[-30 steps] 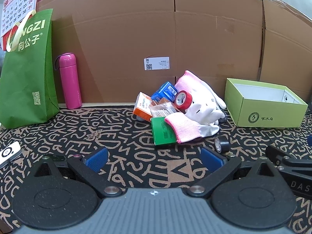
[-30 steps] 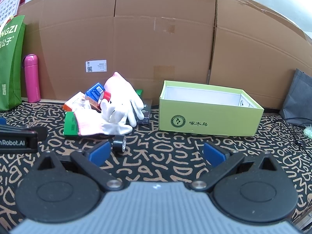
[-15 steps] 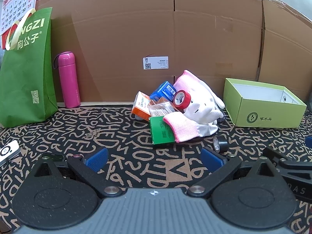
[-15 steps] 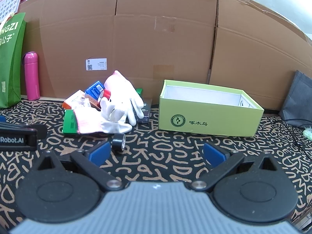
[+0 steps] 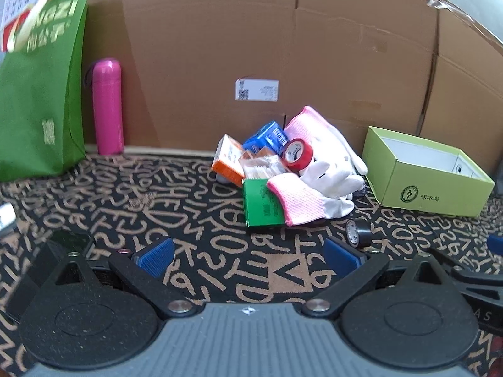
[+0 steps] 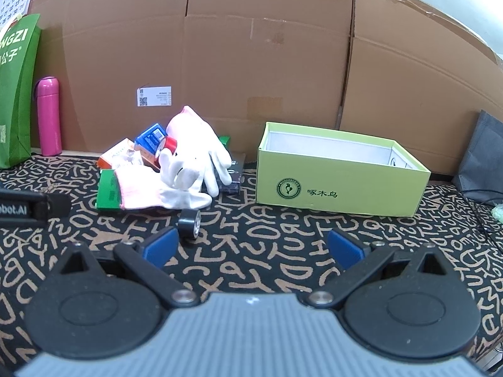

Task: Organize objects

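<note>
Writing legible: tall green fabric bag at 10 o'clock in the left wrist view, lettered "NGZI" in white with Chinese characters beneath; open lime-green cardboard box, round green emblem and three Chinese characters on its front wall; white printed label with a QR code on the brown corrugated cardboard backdrop; "bot.AI" on the black body of the left gripper where it enters the right wrist view at 9 o'clock. Other print too small to read.

Count, on the black mat with tan letter pattern:
- 2 white knit gloves with pink cuffs, draped over the pile.
- 1 red tape roll, resting among the boxes.
- 1 small black tape roll, standing on edge, apart from the pile at its near side.
- 1 flat green box, partly under a glove cuff.
- 1 orange-and-white box.
- 1 blue box.
- 1 clear packet.
- 1 dark flat box, under glove fingers.
- 1 pink cylindrical flask, upright against the backdrop.

The pile lies at 12 o'clock of the left gripper; the lime-green box is at 12 to 1 o'clock of the right gripper.

Jaws: both grippers spread wide, blue pads empty. The black roll sits just beside the right gripper's left pad; contact cannot be told.
</note>
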Demonstrator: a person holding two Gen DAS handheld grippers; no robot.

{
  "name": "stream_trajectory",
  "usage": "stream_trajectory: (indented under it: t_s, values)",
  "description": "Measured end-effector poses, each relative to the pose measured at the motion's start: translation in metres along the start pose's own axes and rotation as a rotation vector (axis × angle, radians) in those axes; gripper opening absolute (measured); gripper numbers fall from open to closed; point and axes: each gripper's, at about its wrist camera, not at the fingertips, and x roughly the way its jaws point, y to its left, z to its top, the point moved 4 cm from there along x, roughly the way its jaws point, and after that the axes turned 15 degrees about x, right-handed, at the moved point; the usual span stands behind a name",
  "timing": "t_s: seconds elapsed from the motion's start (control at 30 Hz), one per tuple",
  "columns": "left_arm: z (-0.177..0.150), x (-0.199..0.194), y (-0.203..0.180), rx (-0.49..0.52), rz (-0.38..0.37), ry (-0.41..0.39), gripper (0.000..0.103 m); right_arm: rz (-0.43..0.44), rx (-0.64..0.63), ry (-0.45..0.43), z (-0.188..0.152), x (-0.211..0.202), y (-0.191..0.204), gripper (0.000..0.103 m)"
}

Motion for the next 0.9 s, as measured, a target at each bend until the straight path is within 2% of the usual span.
stream_trajectory:
  t_s: [0.17,0.4,0.5,0.6,0.63,0.7,0.73,0.8,0.83,0.87,0.9]
  values:
    - [-0.003,0.024,0.011,-0.02,-0.039,0.037,0.103,0.042,0.013,0.024,-0.003,0.021,-0.002,0.103]
    - [0.018,0.067,0.007,0.035,-0.133,0.058,0.103,0.175,0.017,0.197,-0.007,0.069,0.013,0.103]
    - [0.031,0.089,-0.002,0.085,-0.173,0.065,0.103,0.168,-0.012,0.241,-0.009,0.088,0.022,0.103]
    - [0.035,0.116,-0.005,0.119,-0.169,0.089,0.102,0.144,-0.045,0.242,-0.01,0.104,0.029,0.103]
    - [0.036,0.125,-0.005,0.108,-0.178,0.11,0.1,0.148,-0.046,0.244,-0.01,0.108,0.03,0.103]
    - [0.038,0.143,-0.008,0.082,-0.216,0.16,0.088,0.155,-0.042,0.258,-0.008,0.118,0.032,0.103]
    - [0.04,0.148,-0.012,0.077,-0.233,0.171,0.088,0.161,-0.041,0.262,-0.007,0.122,0.033,0.102]
    - [0.044,0.153,-0.019,0.1,-0.227,0.16,0.084,0.171,-0.052,0.259,-0.006,0.127,0.037,0.094]
    - [0.045,0.154,-0.023,0.128,-0.216,0.152,0.08,0.173,-0.06,0.255,-0.005,0.129,0.039,0.091]
    - [0.045,0.154,-0.026,0.153,-0.205,0.148,0.068,0.173,-0.066,0.249,-0.005,0.13,0.04,0.083]
    - [0.044,0.152,-0.027,0.165,-0.208,0.141,0.068,0.176,-0.069,0.246,-0.005,0.13,0.04,0.076]
